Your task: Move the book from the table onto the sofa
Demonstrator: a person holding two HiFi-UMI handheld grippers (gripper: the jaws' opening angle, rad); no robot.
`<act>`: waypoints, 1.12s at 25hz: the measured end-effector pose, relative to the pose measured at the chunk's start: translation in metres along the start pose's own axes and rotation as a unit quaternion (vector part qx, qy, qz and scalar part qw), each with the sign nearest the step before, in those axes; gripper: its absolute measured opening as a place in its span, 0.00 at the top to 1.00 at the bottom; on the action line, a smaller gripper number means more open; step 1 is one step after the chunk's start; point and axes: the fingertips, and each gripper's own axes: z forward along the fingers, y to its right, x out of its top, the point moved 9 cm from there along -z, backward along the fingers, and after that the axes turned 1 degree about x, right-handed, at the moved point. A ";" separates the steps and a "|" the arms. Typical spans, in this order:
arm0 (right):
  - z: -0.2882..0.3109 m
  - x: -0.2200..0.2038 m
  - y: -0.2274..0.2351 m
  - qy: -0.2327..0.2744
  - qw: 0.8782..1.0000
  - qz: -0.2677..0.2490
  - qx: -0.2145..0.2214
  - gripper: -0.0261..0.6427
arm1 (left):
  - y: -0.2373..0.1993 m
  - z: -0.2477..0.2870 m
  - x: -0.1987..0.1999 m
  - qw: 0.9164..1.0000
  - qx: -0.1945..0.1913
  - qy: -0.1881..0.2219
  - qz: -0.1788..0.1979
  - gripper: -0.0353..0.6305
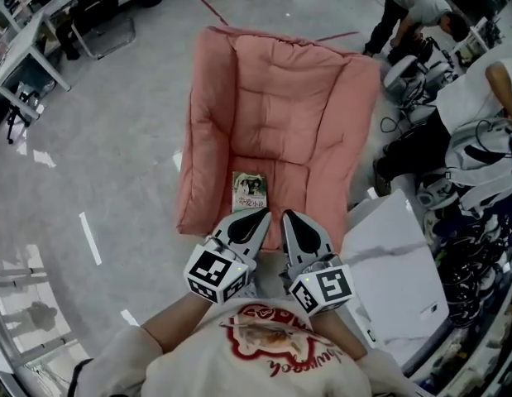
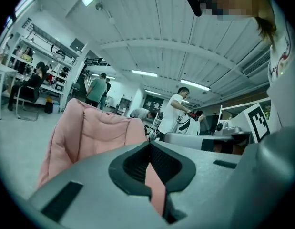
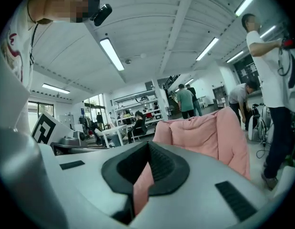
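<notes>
From the head view, the pink sofa (image 1: 272, 98) looks soft and puffy, with stitched squares on its seat. The book (image 1: 249, 191) lies flat on that seat, near the front edge. Its cover has a picture and some writing that is too small to read. The left gripper (image 1: 263, 214) and the right gripper (image 1: 287, 217) sit side by side just in front of the book. They are smooth and grey. Each has a marker cube (image 1: 216, 273) with black and white squares. A smooth white table (image 1: 396, 263) stands beside the sofa.

In the left gripper view, the ribbed black pads are pressed together with nothing held. Past them are the sofa's puffy back and long ceiling lights. Only the head view shows the book.

In the right gripper view, this tool is closed and empty too. This view alone shows people sitting at a far white desk (image 3: 111, 136).
</notes>
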 end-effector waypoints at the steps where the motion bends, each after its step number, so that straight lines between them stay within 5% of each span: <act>1: -0.009 0.003 -0.002 0.007 1.000 -0.002 -0.001 0.96 | 0.009 -0.004 0.002 1.000 -0.004 0.005 0.003 0.94; 11: -0.155 -0.003 -0.036 0.054 0.998 -0.018 0.000 0.96 | 0.140 -0.067 -0.031 0.999 -0.018 0.040 0.019 0.94; 21: -0.332 -0.050 -0.087 0.060 0.997 -0.019 0.043 0.96 | 0.288 -0.167 -0.113 0.997 0.030 0.073 -0.002 0.94; 28: -0.396 -0.052 -0.139 0.066 0.995 -0.029 0.074 0.96 | 0.341 -0.244 -0.128 0.994 0.066 0.086 0.010 0.94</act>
